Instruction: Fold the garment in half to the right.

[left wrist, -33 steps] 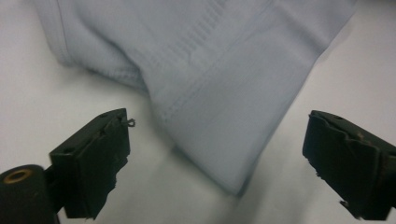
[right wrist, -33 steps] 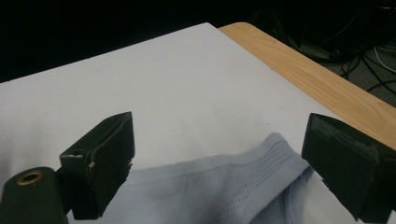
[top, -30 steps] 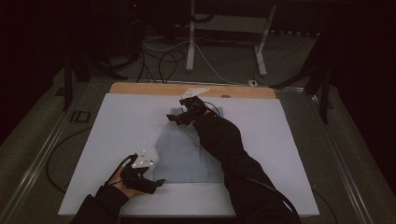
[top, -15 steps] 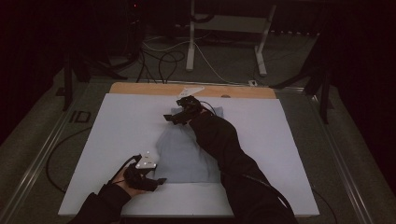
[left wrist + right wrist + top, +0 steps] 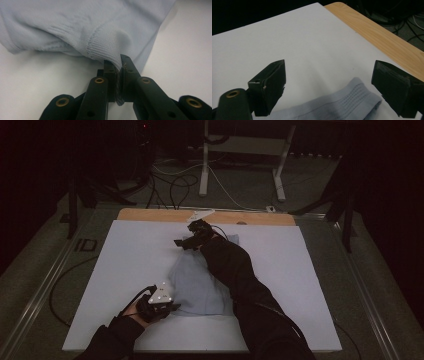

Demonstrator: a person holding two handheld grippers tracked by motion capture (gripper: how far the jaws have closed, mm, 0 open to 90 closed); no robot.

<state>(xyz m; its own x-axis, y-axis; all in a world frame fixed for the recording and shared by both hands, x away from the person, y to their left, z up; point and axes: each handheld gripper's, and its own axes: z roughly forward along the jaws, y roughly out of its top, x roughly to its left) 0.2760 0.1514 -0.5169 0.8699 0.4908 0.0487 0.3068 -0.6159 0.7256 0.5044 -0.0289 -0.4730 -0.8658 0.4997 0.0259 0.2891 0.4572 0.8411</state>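
Nearest us, at about seven o'clock on the desk [image 5: 125,270], our left claw [image 5: 119,66] has just been closing and now pinches the ribbed edge of the pale blue garment [image 5: 82,27], so that near corner is secured for folding or lifting. The garment lies flat mid-desk. Farther off, near twelve o'clock, our right claw [image 5: 328,82] hangs spread over the garment's far ribbed hem [image 5: 352,100], not yet gripping it.

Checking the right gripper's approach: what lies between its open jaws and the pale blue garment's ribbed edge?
Nothing but bare white table cover. In the right gripper view, the right gripper hangs open just above the garment's ribbed edge, pads not touching it.
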